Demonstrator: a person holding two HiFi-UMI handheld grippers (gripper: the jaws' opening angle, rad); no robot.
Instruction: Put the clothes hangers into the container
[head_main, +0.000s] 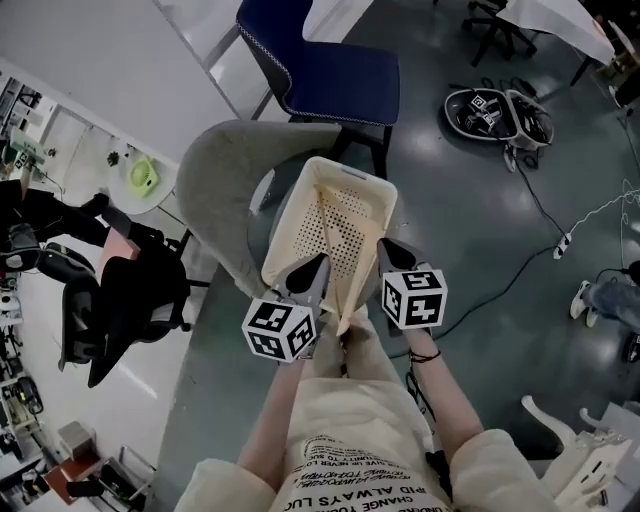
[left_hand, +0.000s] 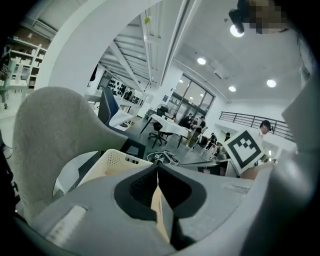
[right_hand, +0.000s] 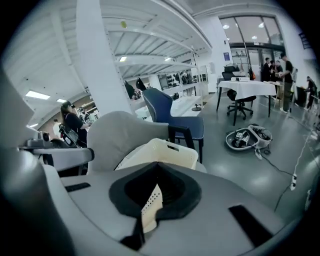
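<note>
A cream perforated basket (head_main: 288, 222) stands on a small round glass table (head_main: 258, 205). A cream clothes hanger (head_main: 347, 288) reaches from between my two grippers into the basket. My left gripper (head_main: 318, 266) is at the basket's near rim, shut on a thin cream strip of the hanger (left_hand: 159, 210). My right gripper (head_main: 384, 246) is just to the right of it, jaws together, with a cream perforated piece (right_hand: 151, 205) showing between its pads. The basket (left_hand: 117, 159) lies just beyond the left gripper (left_hand: 157, 167). Past the right gripper (right_hand: 158, 164) the basket (right_hand: 170, 150) shows too.
A grey padded chair (head_main: 215, 170) curves round the table's left side. A blue chair (head_main: 330, 60) stands behind the basket. A black office chair (head_main: 130, 290) is at the left. On the floor at the right lie a cable (head_main: 540, 240) and a round device (head_main: 495, 110).
</note>
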